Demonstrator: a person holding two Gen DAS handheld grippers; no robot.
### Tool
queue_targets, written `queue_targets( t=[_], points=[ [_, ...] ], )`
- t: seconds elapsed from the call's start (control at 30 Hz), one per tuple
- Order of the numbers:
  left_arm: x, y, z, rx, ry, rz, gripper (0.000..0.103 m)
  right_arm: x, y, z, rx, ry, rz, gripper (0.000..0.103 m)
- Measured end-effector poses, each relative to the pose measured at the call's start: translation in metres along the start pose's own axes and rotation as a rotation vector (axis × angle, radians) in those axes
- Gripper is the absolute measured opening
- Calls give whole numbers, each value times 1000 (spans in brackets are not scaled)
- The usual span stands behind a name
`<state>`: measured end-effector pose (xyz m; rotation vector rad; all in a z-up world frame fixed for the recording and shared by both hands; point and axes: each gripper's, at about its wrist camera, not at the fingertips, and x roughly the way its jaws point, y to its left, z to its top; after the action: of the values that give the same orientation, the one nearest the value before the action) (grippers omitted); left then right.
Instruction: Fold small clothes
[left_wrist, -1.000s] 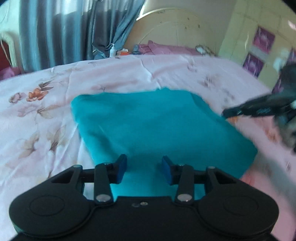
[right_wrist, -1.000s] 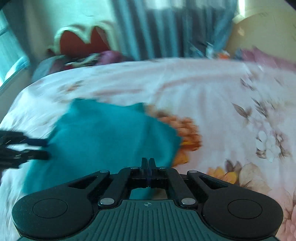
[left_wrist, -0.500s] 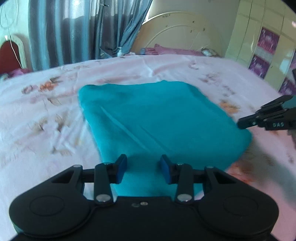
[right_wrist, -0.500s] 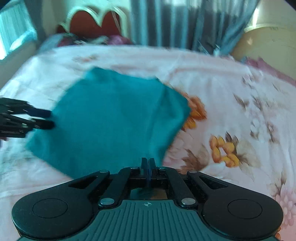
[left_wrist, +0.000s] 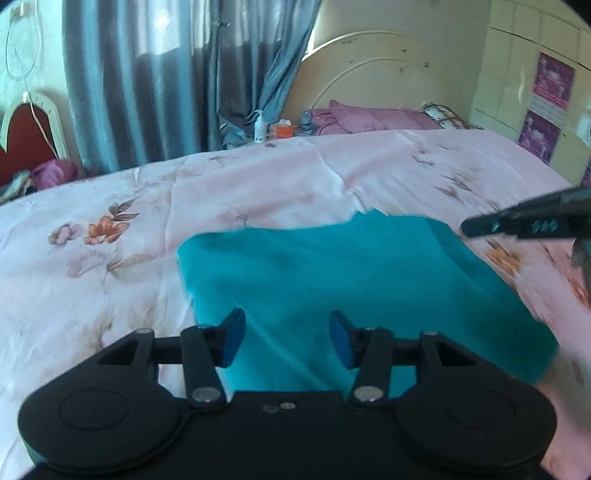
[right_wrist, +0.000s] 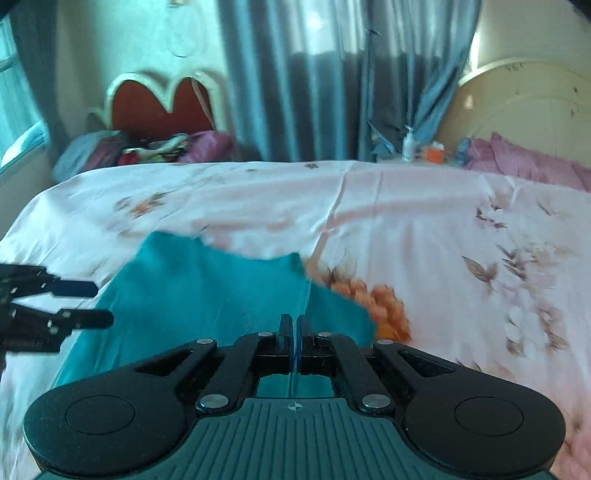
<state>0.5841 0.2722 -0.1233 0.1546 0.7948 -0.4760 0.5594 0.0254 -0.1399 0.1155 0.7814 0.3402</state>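
From the left wrist view, the teal garment (left_wrist: 354, 280) lies flat as a folded rectangle on the pink floral bedsheet (left_wrist: 110, 266), toward the near edge of the bed and well short of the headboard (left_wrist: 384, 70) end, where pink pillows (left_wrist: 369, 120) sit. The left gripper (left_wrist: 286, 338) hovers over the garment's near edge with its blue pads (left_wrist: 232, 341) apart and widening; only cloth lying below shows in the gap and nothing is pinched, so it appears to be readying for a fresh grab at that edge. The right gripper (left_wrist: 469, 227) reaches in from the right side, its tips close together above the garment's far right corner, probably lined up to manage that side. From the right wrist view, the right gripper (right_wrist: 294, 332) has its jaws clenched pad to pad. A thin pale line runs between them, but whether any cloth is caught there I cannot tell; the garment (right_wrist: 207, 295) spreads below and ahead of it, its right edge beside an orange flower print (right_wrist: 369, 299) on the sheet (right_wrist: 443, 221). The left gripper (right_wrist: 99, 302) enters from the left with its two fingers spread, just over the garment's left edge. The cloth looks smoothed and squared, seemingly so a further fold can be made cleanly.
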Motion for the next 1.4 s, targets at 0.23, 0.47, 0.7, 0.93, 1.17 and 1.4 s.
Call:
queue_targets(
  t=[0.23, 0.47, 0.7, 0.93, 1.17, 1.4],
  points=[
    [-10, -5, -4, -21, -4, 52, 55, -17, 8, -9, 21, -47, -18, 0],
    [-56, -36, -19, -56, -57, 100, 63, -66, 29, -32, 9, -58, -40, 0],
    [-96, -72, -33, -39, -110, 170, 90, -106, 33, -53, -4, -73, -73, 0],
    [-156, -121, -71, -115, -185, 306, 103, -160, 24, -102, 9, -77, -128, 103],
    [-207, -170, -107, -143, -139, 260, 103, -222, 27, -152, 53, -101, -151, 103],
    [-258, -212, -125, -128, -152, 273, 103, -289, 53, -188, 21, -150, -181, 103]
  ],
)
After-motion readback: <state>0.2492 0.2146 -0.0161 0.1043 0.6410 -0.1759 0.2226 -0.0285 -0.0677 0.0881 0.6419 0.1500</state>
